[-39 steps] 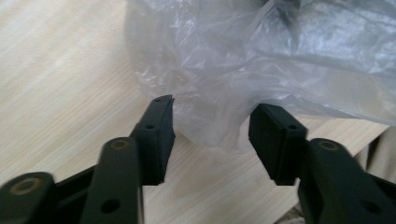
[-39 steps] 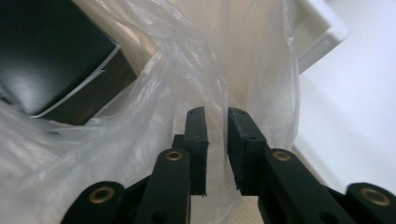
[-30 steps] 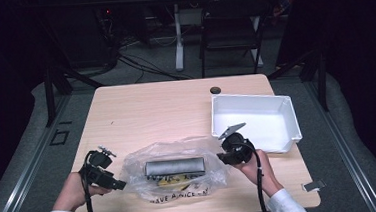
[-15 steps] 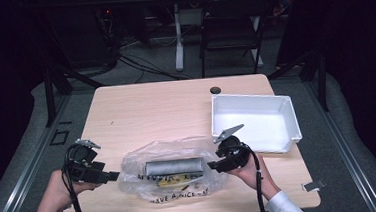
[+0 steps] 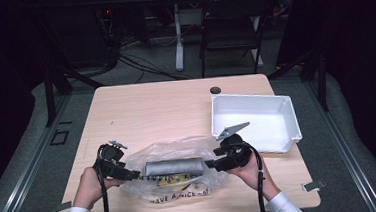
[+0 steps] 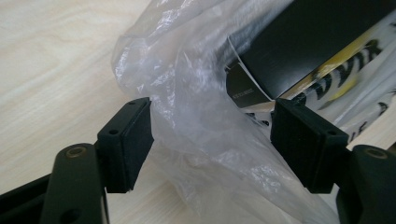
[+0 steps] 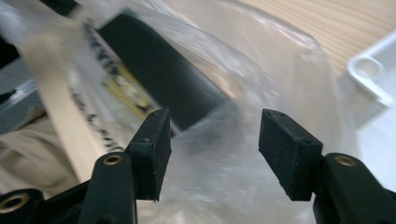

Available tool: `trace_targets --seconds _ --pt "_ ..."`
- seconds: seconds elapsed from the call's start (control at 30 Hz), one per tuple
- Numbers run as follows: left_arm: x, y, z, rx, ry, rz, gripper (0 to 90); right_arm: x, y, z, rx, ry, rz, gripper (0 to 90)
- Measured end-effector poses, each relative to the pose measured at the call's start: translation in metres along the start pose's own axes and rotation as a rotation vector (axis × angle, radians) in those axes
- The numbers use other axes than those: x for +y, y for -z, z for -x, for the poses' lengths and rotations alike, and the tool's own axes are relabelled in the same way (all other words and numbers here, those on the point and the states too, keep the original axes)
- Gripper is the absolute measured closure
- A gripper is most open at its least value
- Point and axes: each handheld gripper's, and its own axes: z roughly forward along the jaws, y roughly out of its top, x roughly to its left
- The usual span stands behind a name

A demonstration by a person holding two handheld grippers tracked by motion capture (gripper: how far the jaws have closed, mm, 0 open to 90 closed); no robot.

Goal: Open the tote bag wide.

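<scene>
A clear plastic bag (image 5: 173,174) with black and yellow print lies near the table's front edge. Inside it rests a dark grey box (image 5: 174,166), lying lengthwise. My left gripper (image 5: 130,174) is at the bag's left end, open, and the left gripper view has bunched film (image 6: 210,149) between its jaws. At the bag's right end my right gripper (image 5: 211,162) is open too. In the right gripper view (image 7: 214,140) the film (image 7: 261,84) and the end of the box (image 7: 163,79) sit just beyond the jaws.
A white rectangular tray (image 5: 257,122) stands at the right of the table, close behind my right hand. A small dark round thing (image 5: 215,89) lies near the far edge. A folding chair (image 5: 231,33) and cables are on the floor beyond the table.
My left gripper swung out to the left, then came back in to the bag's left end. The right gripper edged slightly toward the bag's right end.
</scene>
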Motion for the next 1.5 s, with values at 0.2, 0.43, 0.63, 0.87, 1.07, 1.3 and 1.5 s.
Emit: trace_targets --seconds 0.2,0.43,0.63,0.87,1.07,1.3,1.5 --pt "0.000 -0.010 0.002 0.034 -0.002 -0.019 43.6 -0.003 -0.022 -0.003 -0.006 0.016 -0.147 49.1" --pt "0.000 -0.024 0.000 0.085 -0.001 -0.018 64.0 -0.014 -0.047 0.007 -0.069 0.005 -0.257 82.2" --pt "0.002 -0.032 0.001 0.128 -0.020 -0.041 78.7 -0.018 -0.059 0.011 -0.157 0.030 -0.319 90.0" --pt "0.001 -0.038 -0.004 0.201 -0.019 -0.068 86.1 -0.023 -0.059 0.020 -0.197 0.016 -0.363 90.0" --pt "0.003 -0.041 -0.009 0.262 -0.015 -0.062 86.9 -0.026 -0.059 0.026 -0.204 0.006 -0.384 90.0" --pt "0.005 -0.042 -0.010 0.302 -0.024 -0.056 86.4 -0.027 -0.058 0.028 -0.223 0.000 -0.388 90.0" --pt "0.004 -0.028 -0.009 0.196 -0.024 -0.021 60.8 -0.022 -0.050 0.023 -0.190 0.050 -0.356 82.0"
